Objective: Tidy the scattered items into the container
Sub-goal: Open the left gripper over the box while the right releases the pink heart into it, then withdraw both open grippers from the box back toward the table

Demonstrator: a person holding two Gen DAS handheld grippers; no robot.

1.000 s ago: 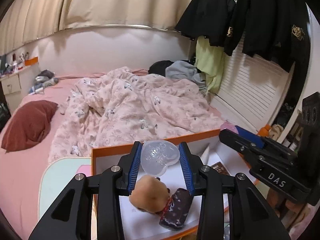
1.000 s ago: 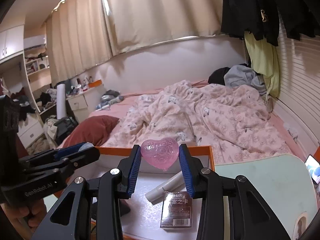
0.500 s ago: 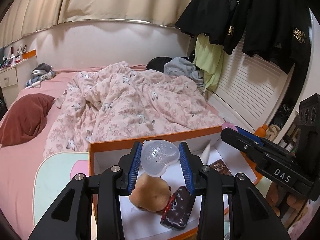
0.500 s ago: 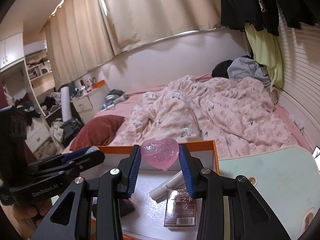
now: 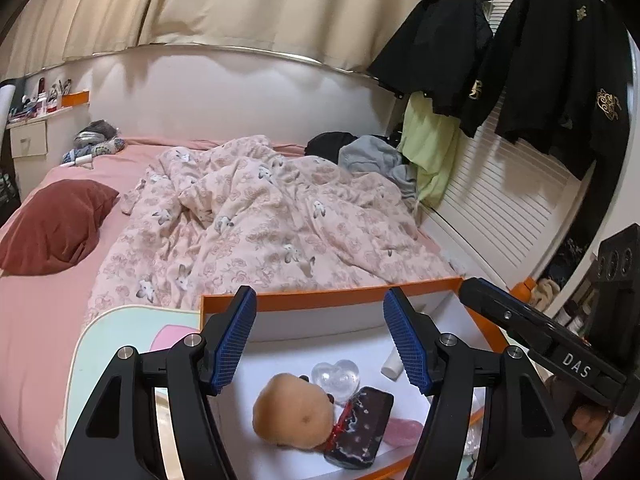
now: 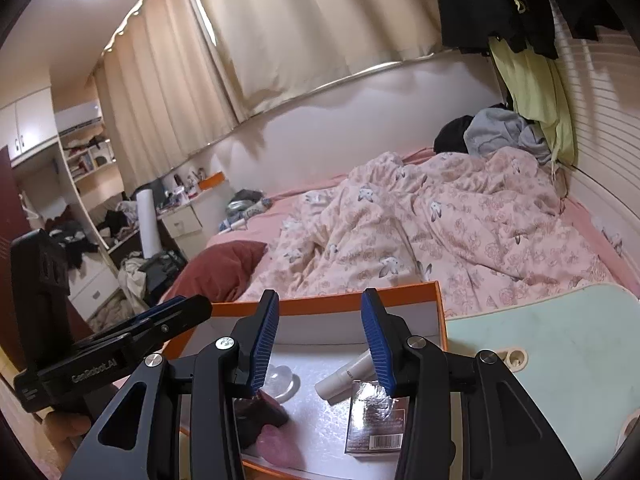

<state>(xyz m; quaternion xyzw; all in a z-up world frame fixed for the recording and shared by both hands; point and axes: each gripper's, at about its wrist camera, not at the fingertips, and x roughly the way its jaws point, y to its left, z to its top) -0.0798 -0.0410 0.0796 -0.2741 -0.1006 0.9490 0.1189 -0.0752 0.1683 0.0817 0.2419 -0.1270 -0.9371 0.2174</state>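
Both wrist views are aimed slightly downward, close over the orange box (image 5: 328, 298) (image 6: 352, 304); the box and the bed (image 5: 280, 220) (image 6: 440, 220) beyond are shared.

**Bed, lap table, box**

Wide bed (image 5: 60, 312) under a pink sheet. On it: rumpled pink floral duvet (image 5: 256, 232) across the middle, dark red pillow (image 5: 52, 232) on the left side, heap of black and grey clothes (image 5: 360, 156) at the far right corner, small bundle of oddments (image 5: 92, 148) at the far left corner.

Nearer the camera, pale green lap table (image 6: 560, 344) with cream rim. Directly on it: orange-walled box (image 5: 328, 296), white inside. On the box floor: clear heart (image 5: 340, 372), pink heart (image 6: 280, 448), tan plush toy (image 5: 292, 412), dark pouch (image 5: 364, 420), white tube (image 6: 344, 376), dark card pack (image 6: 376, 424).
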